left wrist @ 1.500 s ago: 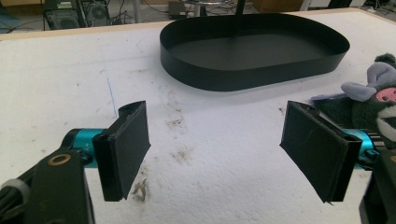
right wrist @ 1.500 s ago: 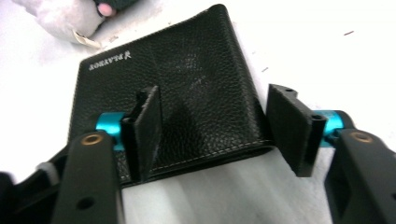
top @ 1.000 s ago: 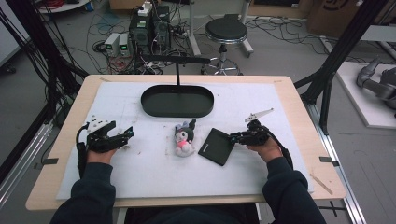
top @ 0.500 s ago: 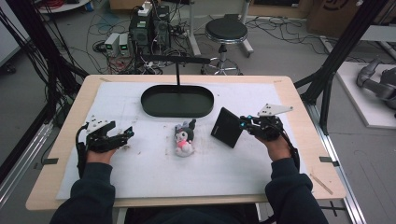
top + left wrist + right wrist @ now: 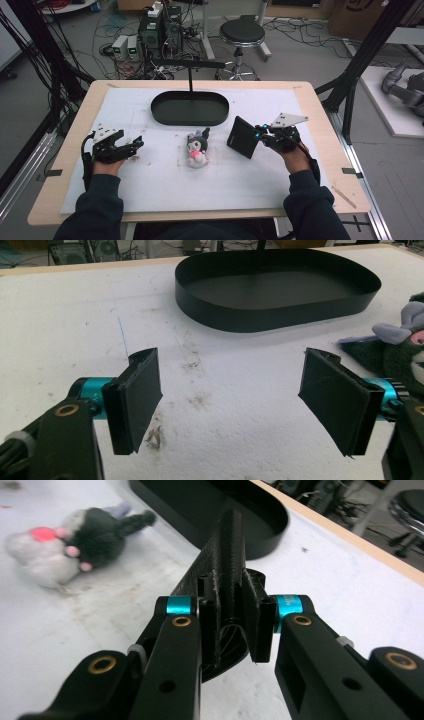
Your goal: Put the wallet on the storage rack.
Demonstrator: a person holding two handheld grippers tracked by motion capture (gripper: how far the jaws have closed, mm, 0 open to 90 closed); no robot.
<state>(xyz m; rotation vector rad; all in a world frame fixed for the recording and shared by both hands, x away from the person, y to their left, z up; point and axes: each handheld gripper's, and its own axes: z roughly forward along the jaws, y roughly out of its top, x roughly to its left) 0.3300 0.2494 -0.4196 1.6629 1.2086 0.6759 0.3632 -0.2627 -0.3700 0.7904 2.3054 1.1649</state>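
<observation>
A flat black square wallet (image 5: 243, 137) hangs tilted above the white mat, pinched by its edge in my right gripper (image 5: 261, 131). The right gripper view shows the jaws pressed on the wallet (image 5: 220, 575). A small plush toy (image 5: 196, 149) with a dark head and a pink and white body lies at the mat's middle, left of the wallet; the same plush toy (image 5: 75, 545) is blurred in the right gripper view. My left gripper (image 5: 131, 146) rests on the mat at the left, open, with bare mat between its pads (image 5: 137, 397). The plush toy (image 5: 400, 347) lies at its right.
A black oval tray (image 5: 190, 107) stands empty at the back middle of the mat, with an upright post and crossbar (image 5: 190, 70) behind it. A stool (image 5: 242, 35), computers and cables are on the floor beyond the table.
My right gripper has lifted the wallet off the mat and carried it back and to the right; the wallet now hangs tilted. The left gripper and the plush toy have stayed put.
</observation>
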